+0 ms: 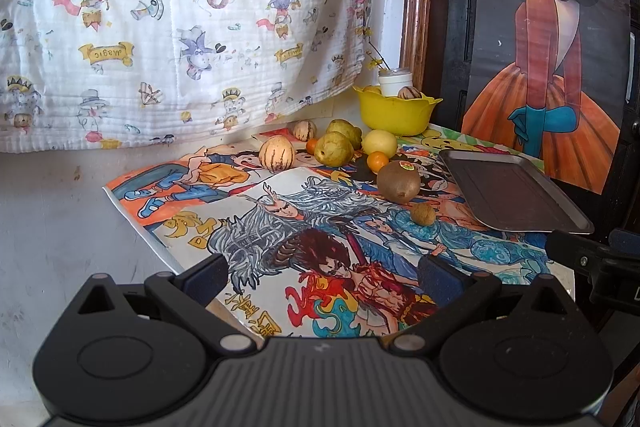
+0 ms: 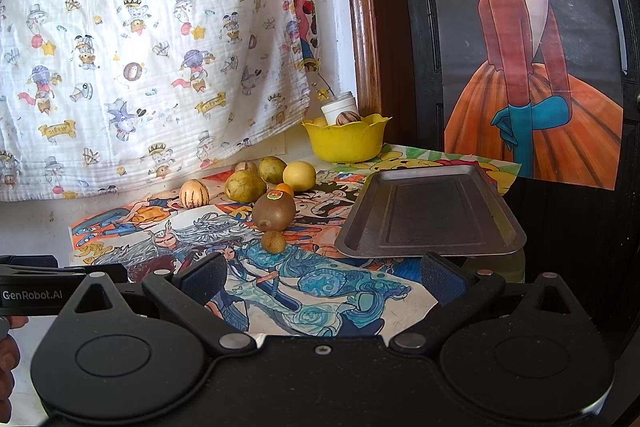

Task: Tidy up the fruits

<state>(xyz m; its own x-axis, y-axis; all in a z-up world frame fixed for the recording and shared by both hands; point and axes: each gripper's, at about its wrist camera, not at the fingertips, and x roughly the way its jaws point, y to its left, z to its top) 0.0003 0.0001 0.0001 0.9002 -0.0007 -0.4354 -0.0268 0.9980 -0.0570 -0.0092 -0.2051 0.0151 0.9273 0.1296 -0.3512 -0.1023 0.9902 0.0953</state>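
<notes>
Fruit lies in a cluster on the drawing-covered table: a brown kiwi (image 1: 399,181) (image 2: 274,212) with a sticker, a small brown longan (image 1: 423,214) (image 2: 273,241) in front of it, green pears (image 1: 334,149) (image 2: 245,185), a yellow round fruit (image 1: 380,142) (image 2: 299,175), a striped melon (image 1: 276,153) (image 2: 194,193) and small oranges (image 1: 377,161). A dark metal tray (image 1: 512,193) (image 2: 430,213) lies empty to the right. My left gripper (image 1: 323,273) and right gripper (image 2: 324,277) are both open and empty, well short of the fruit.
A yellow bowl (image 1: 394,115) (image 2: 346,141) at the back holds a white cup (image 1: 395,82) and a striped fruit. A patterned cloth (image 1: 180,27) hangs on the wall behind. A dark door with a poster (image 1: 552,47) stands at right. The right gripper's body (image 1: 592,259) shows at the left view's edge.
</notes>
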